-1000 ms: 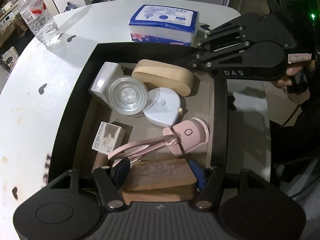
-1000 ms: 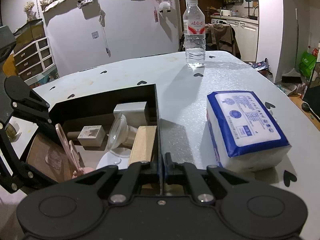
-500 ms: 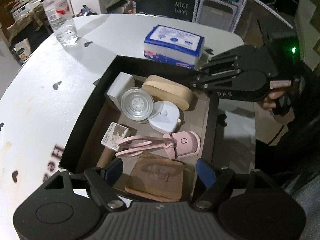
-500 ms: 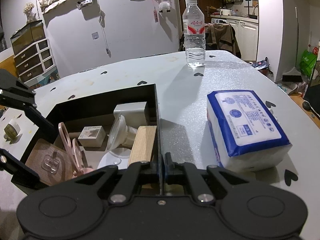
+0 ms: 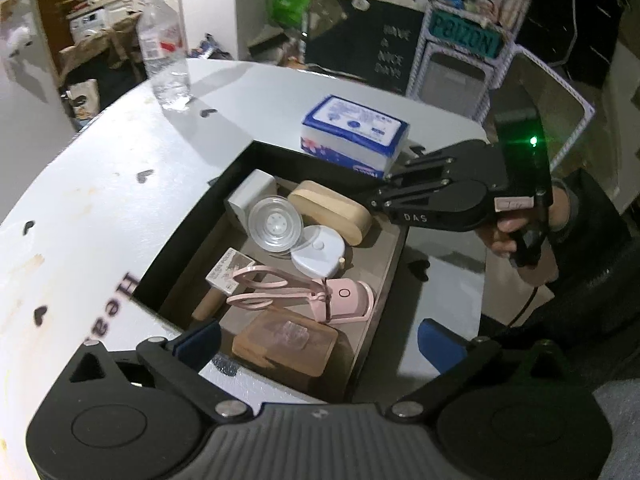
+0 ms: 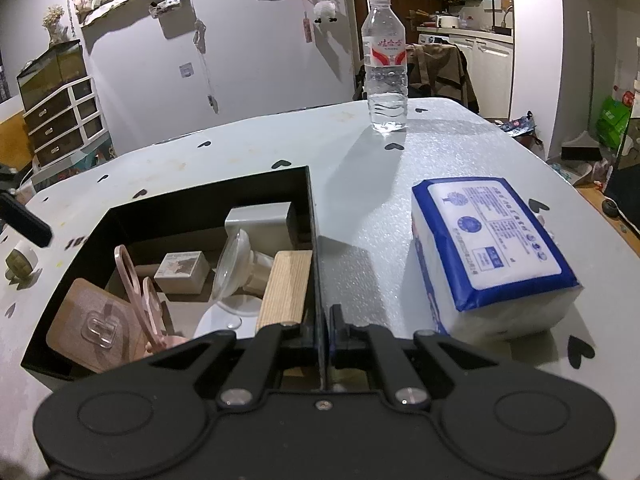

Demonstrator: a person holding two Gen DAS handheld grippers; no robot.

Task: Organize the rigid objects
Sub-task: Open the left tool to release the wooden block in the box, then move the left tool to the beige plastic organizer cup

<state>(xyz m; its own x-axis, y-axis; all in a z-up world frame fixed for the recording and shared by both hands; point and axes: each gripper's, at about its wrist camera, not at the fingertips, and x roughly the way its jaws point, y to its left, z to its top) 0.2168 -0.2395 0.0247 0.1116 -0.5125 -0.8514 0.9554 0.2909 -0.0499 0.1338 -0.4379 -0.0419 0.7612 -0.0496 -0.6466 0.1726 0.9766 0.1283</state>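
Box (image 5: 188, 236), black, open top, sits on the white table (image 5: 100, 184); also in the right wrist view (image 6: 208, 196). Contents: wooden case (image 5: 330, 212) at the far side, grey block (image 5: 250, 200) in the far-left corner, clear round lid (image 5: 275, 226) leaning against it, white heart-shaped piece (image 5: 318, 250) next to the lid, small printed carton (image 5: 230, 270), pink curler (image 5: 304, 294) lying across the middle, brown hook plate (image 5: 286, 338) at the near end.

Left gripper (image 5: 320, 340): blue pads (image 5: 200, 338) wide apart, holding nothing, above the box's near wall. One pad sits over the near-left corner, the other outside the right wall.

Right gripper (image 6: 322, 330): clamped on the box's right wall, fingers closed either side of the thin black edge; its body shows in the left wrist view (image 5: 440, 204) at the far-right corner, with the hand (image 5: 504, 236) on the trigger.

Tissue pack (image 6: 492, 248) lies on the table just right of the box, not touching as far as I can tell. Water bottle (image 6: 386, 76) stands upright farther back, well apart from both.
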